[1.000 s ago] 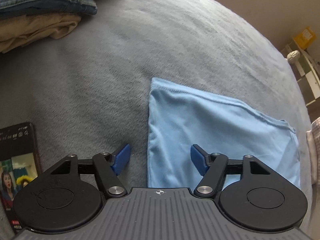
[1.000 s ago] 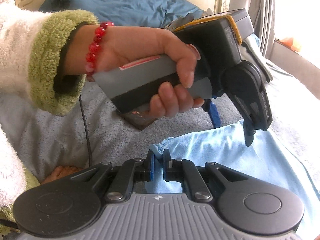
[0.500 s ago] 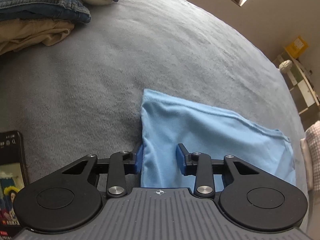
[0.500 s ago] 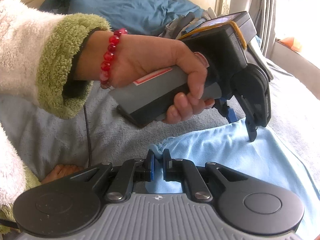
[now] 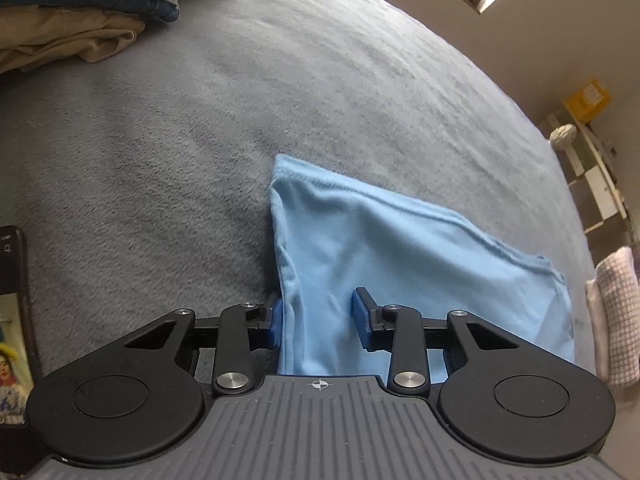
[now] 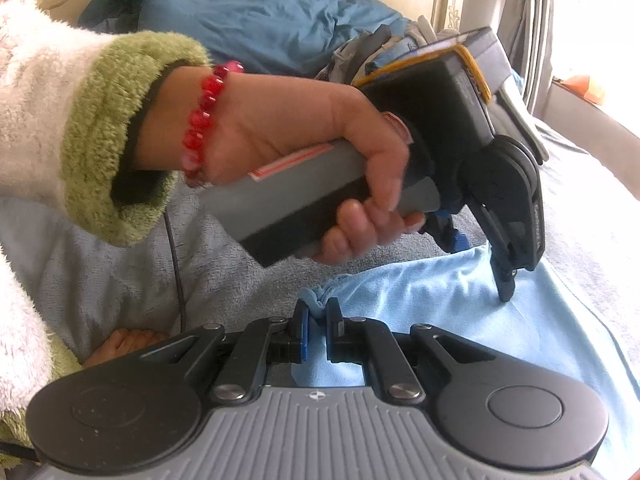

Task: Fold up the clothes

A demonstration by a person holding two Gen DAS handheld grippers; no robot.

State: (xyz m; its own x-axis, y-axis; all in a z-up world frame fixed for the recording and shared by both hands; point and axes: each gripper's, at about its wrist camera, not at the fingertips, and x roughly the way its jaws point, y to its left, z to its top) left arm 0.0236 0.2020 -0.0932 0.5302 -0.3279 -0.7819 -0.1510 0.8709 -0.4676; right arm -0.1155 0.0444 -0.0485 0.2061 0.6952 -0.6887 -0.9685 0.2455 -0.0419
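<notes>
Already the left gripper (image 5: pixel 318 322), jaws apart, straddles the blue cloth's (image 5: pixel 400 264) left edge (right gripper (image 6: pixel 316 334) clamps its near corner), cloth stretching rightward over the bed (image 5: pixel 280 80)

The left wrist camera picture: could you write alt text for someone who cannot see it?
A handheld left gripper with blue-padded fingers straddles the near edge of a light blue garment lying on a grey blanket, its jaws apart with cloth between them. A stack of folded clothes sits at the far left, and a phone lies at the left edge.
</notes>
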